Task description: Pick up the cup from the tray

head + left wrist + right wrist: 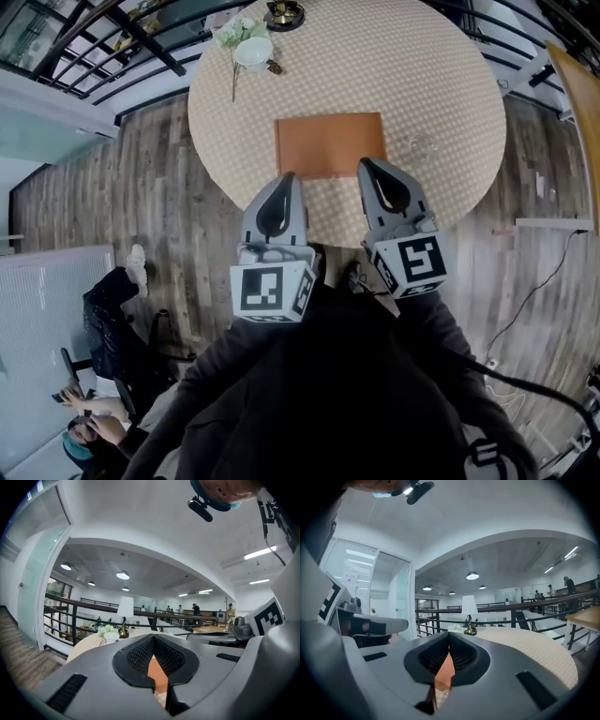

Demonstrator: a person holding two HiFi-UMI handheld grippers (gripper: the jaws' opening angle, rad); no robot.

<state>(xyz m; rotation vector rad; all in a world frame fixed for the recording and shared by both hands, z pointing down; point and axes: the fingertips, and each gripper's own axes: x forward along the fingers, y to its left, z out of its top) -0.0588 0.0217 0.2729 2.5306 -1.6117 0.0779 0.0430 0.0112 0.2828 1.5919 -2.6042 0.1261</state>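
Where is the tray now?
In the head view the tray lies flat at the middle of the table, just ahead of the left gripper and right gripper, flowers beyond its far-left corner.

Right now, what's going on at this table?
A person holds a gripper in each hand at a round table's near edge. The left gripper and right gripper, both shut and empty, point towards an orange tray. What looks like a clear cup stands right of it. Nothing is picked up yet.

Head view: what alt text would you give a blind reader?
From above, the left tongs and right tongs, both closed and empty, point at a brown tray on a round table. White flowers stand at its far edge.
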